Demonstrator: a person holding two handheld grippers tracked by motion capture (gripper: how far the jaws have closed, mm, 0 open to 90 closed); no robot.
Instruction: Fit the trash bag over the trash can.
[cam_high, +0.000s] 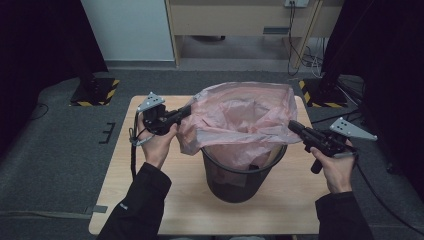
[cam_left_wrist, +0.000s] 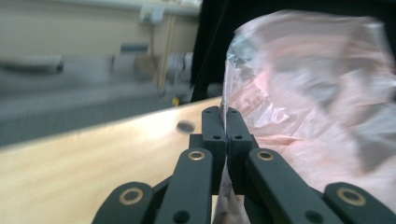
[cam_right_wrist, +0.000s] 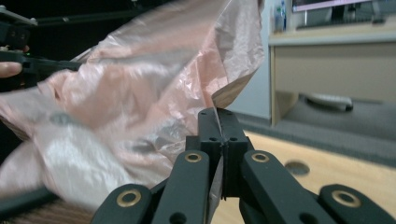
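Note:
A thin pink plastic bag (cam_high: 240, 117) lines a black mesh wastebasket (cam_high: 240, 180) standing in the middle of the wooden table (cam_high: 150, 200). The bag's mouth is pulled up and spread above the rim. My left gripper (cam_high: 189, 111) is shut on the bag's left edge, and in the left gripper view the film (cam_left_wrist: 308, 93) runs between the closed jaws of the gripper (cam_left_wrist: 226, 121). My right gripper (cam_high: 292, 125) is shut on the right edge. The right gripper view has the bag (cam_right_wrist: 140, 93) pinched in the gripper (cam_right_wrist: 218, 123), with the left gripper (cam_right_wrist: 42, 65) beyond it.
The table has a small round hole (cam_left_wrist: 185, 126) near the left gripper and another hole (cam_right_wrist: 296, 167) near the right one. Black stand bases with hazard tape (cam_high: 95, 92) sit on the floor behind the table. A wooden desk (cam_high: 240, 20) with cables stands farther back.

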